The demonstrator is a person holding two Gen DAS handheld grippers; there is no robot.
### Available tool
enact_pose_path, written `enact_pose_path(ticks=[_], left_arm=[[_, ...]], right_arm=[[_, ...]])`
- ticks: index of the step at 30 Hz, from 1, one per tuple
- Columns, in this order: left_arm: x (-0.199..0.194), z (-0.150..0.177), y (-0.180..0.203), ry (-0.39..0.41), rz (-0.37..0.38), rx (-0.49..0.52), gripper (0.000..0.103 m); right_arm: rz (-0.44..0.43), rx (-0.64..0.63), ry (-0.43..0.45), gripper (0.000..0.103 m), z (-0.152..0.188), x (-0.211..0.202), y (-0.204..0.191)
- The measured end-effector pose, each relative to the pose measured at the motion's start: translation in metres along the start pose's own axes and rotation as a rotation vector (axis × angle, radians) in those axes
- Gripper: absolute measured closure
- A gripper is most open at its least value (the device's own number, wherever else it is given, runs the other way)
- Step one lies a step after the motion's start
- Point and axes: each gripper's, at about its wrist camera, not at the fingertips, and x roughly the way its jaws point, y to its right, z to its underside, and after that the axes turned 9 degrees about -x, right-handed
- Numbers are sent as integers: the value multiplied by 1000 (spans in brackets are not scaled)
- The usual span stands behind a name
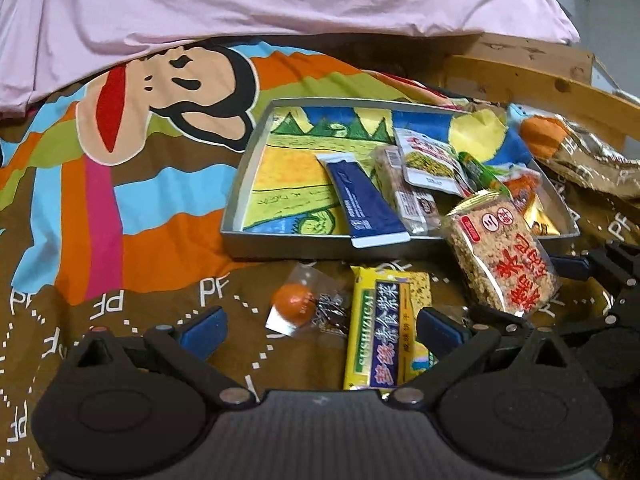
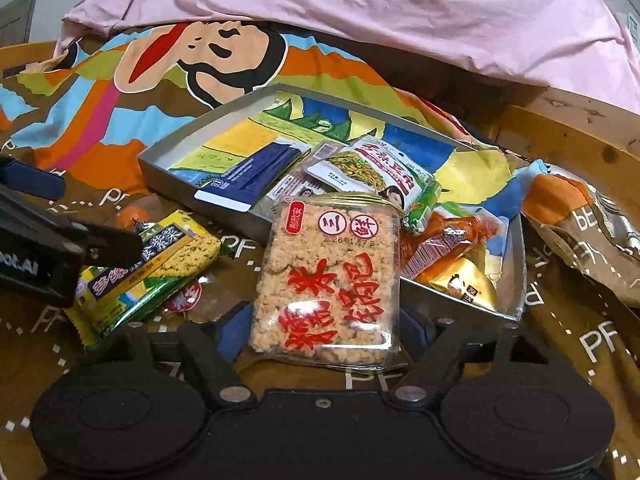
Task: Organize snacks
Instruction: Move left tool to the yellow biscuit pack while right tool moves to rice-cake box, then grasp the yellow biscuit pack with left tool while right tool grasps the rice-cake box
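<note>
Just before tray [image 2: 256, 222] near wall: right gripper [image 2: 326, 328] jaws closing around rice cake pack [image 2: 326, 280]; left gripper [image 1: 320, 332] jaws wide, empty. Next: lift pack into tray.

A: Tray [image 1: 240, 200] on the bedspread [image 1: 80, 240], pillow [image 1: 280, 0] behind. In it?

B: Tube [image 1: 366, 204] left, packets [image 1: 432, 160] piled right.

A: In front?

B: Biscuit pack [image 1: 380, 328], a wrapped sweet [image 1: 294, 300] to its left. Rice-cake pack [image 1: 500, 256] leans over the tray's near wall, between the right gripper's [image 2: 324, 332] fingers.
</note>
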Motion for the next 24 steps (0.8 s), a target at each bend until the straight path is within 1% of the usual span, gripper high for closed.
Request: enact_pose_path(ticks=[3, 6, 10, 12, 14, 16, 19, 21, 24], left_arm=[[0, 2, 7, -8, -8, 42, 1], [-1, 3, 14, -17, -2, 92, 1], [1, 5, 18, -30, 4, 114, 6], [2, 6, 19, -29, 2, 119, 8], [3, 6, 20, -35, 6, 122, 13], [5, 7, 22, -54, 14, 127, 20], [6, 8, 24, -71, 36, 134, 27], [6, 9, 28, -79, 43, 144, 29], [7, 11, 34, -88, 44, 167, 30]], right_arm=[[-19, 2, -19, 26, 0, -8, 2], [-24, -2, -70, 26, -1, -17, 5], [-26, -40, -152, 26, -2, -27, 6], [-26, -67, -174, 26, -2, -28, 4], [-27, -76, -177, 25, -2, -27, 3], [-30, -72, -176, 24, -1, -25, 3], [-32, -66, -167, 23, 1, -22, 3], [-35, -60, -157, 22, 2, -21, 4], [-31, -52, -145, 21, 2, -19, 4]])
